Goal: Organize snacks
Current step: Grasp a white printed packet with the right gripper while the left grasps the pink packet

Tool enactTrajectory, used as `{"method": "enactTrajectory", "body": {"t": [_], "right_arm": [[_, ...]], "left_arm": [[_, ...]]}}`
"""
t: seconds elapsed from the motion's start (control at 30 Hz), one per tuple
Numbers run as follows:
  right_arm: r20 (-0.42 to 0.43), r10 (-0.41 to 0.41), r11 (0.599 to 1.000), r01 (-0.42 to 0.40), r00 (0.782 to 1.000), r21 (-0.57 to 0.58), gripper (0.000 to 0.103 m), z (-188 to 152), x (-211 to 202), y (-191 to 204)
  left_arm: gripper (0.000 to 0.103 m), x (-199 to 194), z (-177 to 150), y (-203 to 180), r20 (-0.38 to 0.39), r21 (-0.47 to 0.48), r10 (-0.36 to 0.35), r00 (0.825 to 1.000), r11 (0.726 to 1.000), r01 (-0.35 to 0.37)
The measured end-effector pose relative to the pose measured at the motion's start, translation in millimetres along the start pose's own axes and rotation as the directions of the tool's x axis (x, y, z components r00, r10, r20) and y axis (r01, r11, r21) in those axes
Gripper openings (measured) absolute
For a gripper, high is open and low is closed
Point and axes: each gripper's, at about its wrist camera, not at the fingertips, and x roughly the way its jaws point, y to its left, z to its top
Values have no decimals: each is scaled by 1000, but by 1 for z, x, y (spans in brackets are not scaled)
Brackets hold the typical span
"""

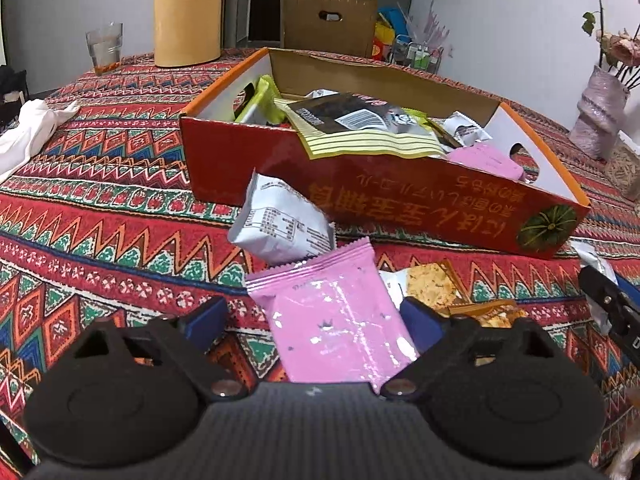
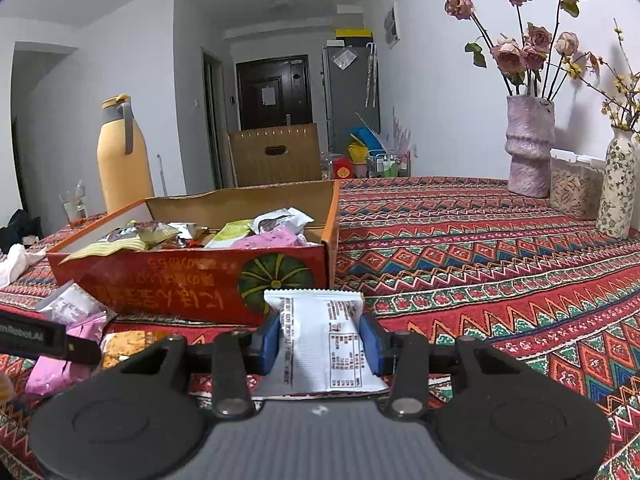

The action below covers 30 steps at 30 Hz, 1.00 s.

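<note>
1. Snack packets lie loose on a patterned red tablecloth (image 1: 100,208) in front of a red cardboard box (image 1: 360,196) printed with yellow characters and a green pumpkin.
2. The box sits open-topped in the middle of the table, already holding several packets: a yellow-edged black pouch (image 1: 360,124) leaning over the near wall, a pink packet (image 1: 488,160) at the right end, and white and green wrappers behind.
3. The left gripper (image 1: 316,320) has its blue pads spread, one on each side of a pink wrapper (image 1: 332,312) lying on the cloth just near of the box. The right pad is at the wrapper's edge, the left pad stands clear of it, so nothing is pinched.
4. A white packet with a nutrition panel (image 1: 280,220) leans against the box's near wall, just far of the pink wrapper. To the right of the pink wrapper lies an orange cracker packet (image 1: 432,288).
5. The right gripper (image 2: 320,344) pinches a white snack packet (image 2: 320,336) between its blue pads, held upright just near the pumpkin end of the box.
6. On the far left stand a yellow thermos jug (image 1: 188,12) and a drinking glass (image 1: 104,48); a white cloth (image 1: 32,128) lies at the left edge.
7. At the far right stands a pink vase (image 2: 530,144) of dried roses, with a floral vase (image 2: 618,184) beside it.
</note>
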Motion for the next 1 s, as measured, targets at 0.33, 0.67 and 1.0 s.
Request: {"method": "enactTrajectory", "body": {"t": [0.33, 0.67, 1.0], "right_arm": [[-2, 6, 1000, -6, 1000, 1, 42, 0, -1, 0], [-13, 1, 1000, -2, 1000, -22, 42, 1, 1, 3], [4, 16, 999, -16, 1000, -34, 42, -1, -9, 9]], "left_arm": [[68, -10, -15, -3, 42, 78, 26, 999, 997, -30], [62, -17, -22, -5, 61, 189, 60, 996, 979, -70], [62, -28, -27, 0, 88, 194, 33, 996, 980, -50]]}}
